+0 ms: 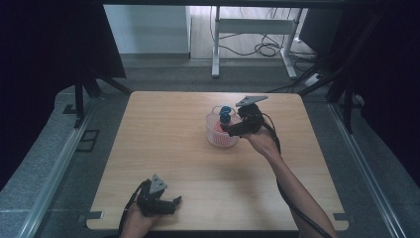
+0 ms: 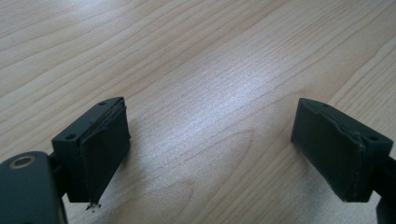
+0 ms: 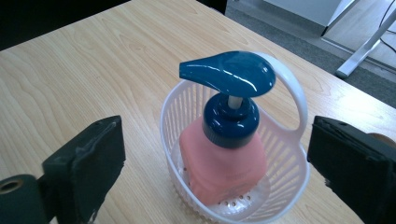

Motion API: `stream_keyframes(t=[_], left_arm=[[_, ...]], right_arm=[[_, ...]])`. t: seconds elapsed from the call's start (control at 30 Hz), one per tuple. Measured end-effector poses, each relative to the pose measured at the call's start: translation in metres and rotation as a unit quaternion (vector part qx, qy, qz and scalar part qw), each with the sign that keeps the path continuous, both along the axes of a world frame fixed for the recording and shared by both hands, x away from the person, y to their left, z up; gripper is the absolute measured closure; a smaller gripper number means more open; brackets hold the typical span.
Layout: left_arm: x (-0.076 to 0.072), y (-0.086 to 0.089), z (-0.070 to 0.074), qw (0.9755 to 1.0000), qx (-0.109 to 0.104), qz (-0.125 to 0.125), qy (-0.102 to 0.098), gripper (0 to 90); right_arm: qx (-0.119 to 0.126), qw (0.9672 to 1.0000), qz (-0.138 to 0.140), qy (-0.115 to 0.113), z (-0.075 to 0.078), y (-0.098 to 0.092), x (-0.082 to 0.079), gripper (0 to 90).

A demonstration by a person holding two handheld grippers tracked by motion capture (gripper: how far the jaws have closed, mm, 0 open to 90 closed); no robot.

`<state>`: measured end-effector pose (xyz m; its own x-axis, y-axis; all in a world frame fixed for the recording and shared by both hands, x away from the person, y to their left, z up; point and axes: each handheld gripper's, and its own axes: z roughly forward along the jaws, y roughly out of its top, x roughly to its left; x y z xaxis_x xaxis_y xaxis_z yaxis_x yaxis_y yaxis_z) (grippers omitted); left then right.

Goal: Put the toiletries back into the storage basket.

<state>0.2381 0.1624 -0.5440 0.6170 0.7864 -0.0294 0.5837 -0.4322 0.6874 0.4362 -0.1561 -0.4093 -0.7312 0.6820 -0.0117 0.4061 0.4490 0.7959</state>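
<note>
In the high view, a white slatted basket (image 1: 218, 134) stands right of the centre of the wooden table (image 1: 163, 144), and a pink soap bottle (image 1: 219, 130) with a blue pump head (image 1: 225, 113) stands upright inside it. The right gripper (image 1: 236, 130) hangs just beside the basket on its right, pointing leftward at it; how its jaws stand is hard to read from here. The left gripper (image 1: 174, 203) rests well apart from the basket, at the near edge of the table, aimed to the right. In the left gripper view, the left gripper (image 2: 210, 144) has its two black jaws spread wide, with bare wood grain between them and nothing gripped. In the right gripper view, the right gripper (image 3: 215, 158) also has its jaws wide apart, pressing on nothing. The basket (image 3: 280, 186) sits ahead of them, in line with the gap, its arched handle (image 3: 296, 93) rising towards the right jaw. The pink bottle (image 3: 224, 163) stands in the basket, centred in the gap, and its blue pump head (image 3: 229, 72) has its spout turned towards the left jaw. Neither pad touches bottle or basket.
</note>
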Motion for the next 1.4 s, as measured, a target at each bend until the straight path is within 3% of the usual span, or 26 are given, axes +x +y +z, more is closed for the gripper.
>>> stream_keyframes(t=[0.6, 1.4], left_arm=[[0.000, 0.000, 0.000, 1.0000, -0.001, 0.001, 0.000, 11.1], [0.000, 0.000, 0.000, 1.0000, -0.001, 0.000, 0.000, 11.1]], right_arm=[[0.006, 1.0000, 0.007, -0.003, 0.003, -0.014, -0.022, 0.9], [-0.006, 0.9998, 0.016, -0.004, -0.006, -0.028, -0.049, 1.0]])
